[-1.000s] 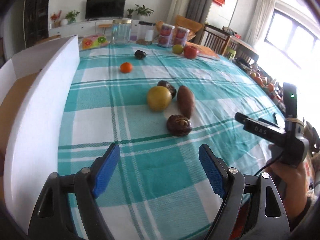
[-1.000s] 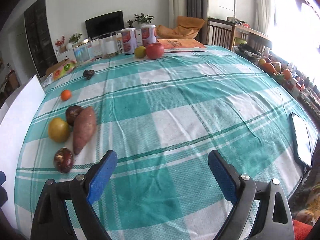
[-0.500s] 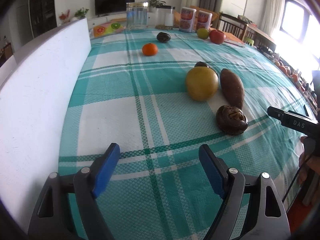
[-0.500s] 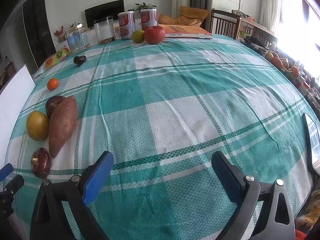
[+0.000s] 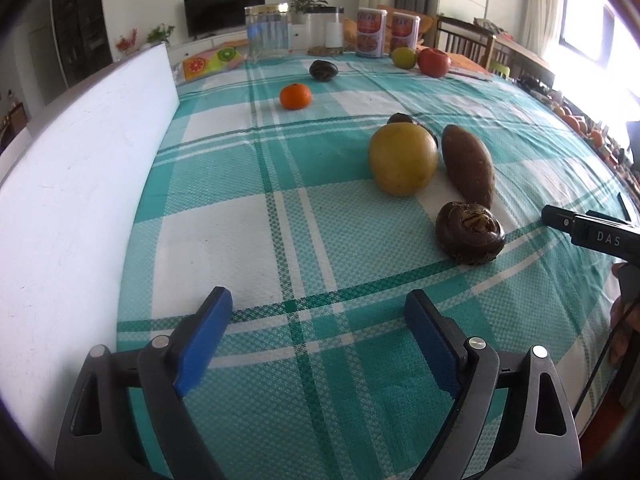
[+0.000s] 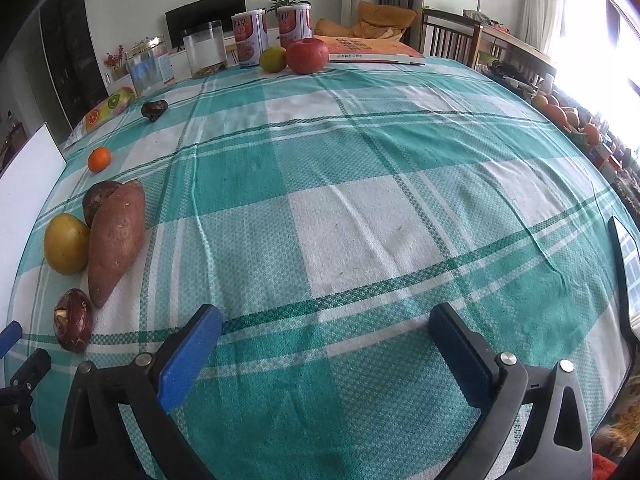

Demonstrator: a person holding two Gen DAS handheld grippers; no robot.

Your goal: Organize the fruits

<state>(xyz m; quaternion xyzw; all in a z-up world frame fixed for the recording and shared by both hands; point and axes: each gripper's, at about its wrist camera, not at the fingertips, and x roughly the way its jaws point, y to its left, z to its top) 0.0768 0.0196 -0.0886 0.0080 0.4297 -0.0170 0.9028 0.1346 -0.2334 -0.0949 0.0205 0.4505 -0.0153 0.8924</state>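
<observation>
Left gripper: my left gripper, low in the left wrist frame, is spreading its jaws over bare checked cloth, nothing between the blue pads.
Right gripper: my right gripper is opening too, jaws wide over the tablecloth and gripping nothing.
Near fruit cluster: right of centre in the left wrist view, a yellow round fruit sits just beside a sweet potato; a dark brown fruit lies below them, another dark fruit peeks out behind.
Farther fruit: a small orange and a dark avocado-like fruit lie in the upper middle; a green fruit touches a red apple at the upper right.
White box: its wall fills the left edge.
Backdrop: two cans and clear jars line the far table edge.
</observation>
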